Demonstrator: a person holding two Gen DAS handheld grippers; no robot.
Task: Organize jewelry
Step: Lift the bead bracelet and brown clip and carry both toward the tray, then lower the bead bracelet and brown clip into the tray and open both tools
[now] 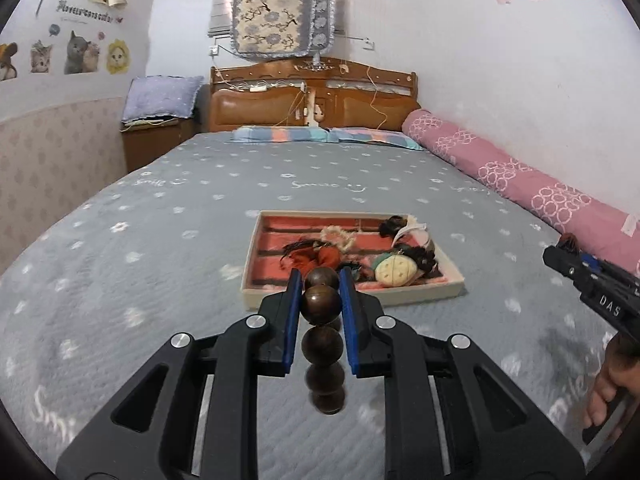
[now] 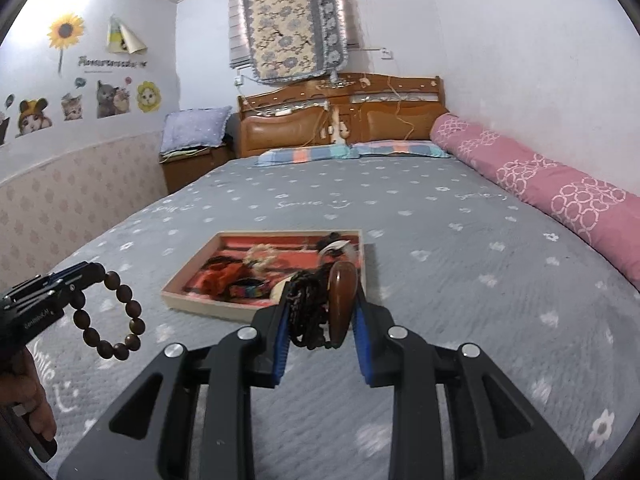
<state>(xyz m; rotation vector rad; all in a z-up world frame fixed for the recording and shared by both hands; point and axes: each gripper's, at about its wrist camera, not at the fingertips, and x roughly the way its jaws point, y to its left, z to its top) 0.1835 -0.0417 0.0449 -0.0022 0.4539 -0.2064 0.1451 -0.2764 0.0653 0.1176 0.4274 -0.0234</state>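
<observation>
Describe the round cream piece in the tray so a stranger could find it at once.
On the grey bed lies a shallow tray with a red lining. In its near right corner sits a cream cushion, round and stitched in a grid. The pieces beside it are dark and stringy; it alone is pale and plump.

We count one tray (image 1: 352,295) on one bed (image 1: 160,240). One wooden bead bracelet (image 2: 116,316); twelve beads show in the right wrist view. One brown pendant on a dark chain (image 2: 342,304). Two grippers: left gripper (image 1: 321,284), right gripper (image 2: 322,300). Two striped pillows (image 1: 326,136), one pink bolster (image 1: 520,184), one lilac cushion (image 1: 160,98). The tangled items in the tray we cannot count.
</observation>
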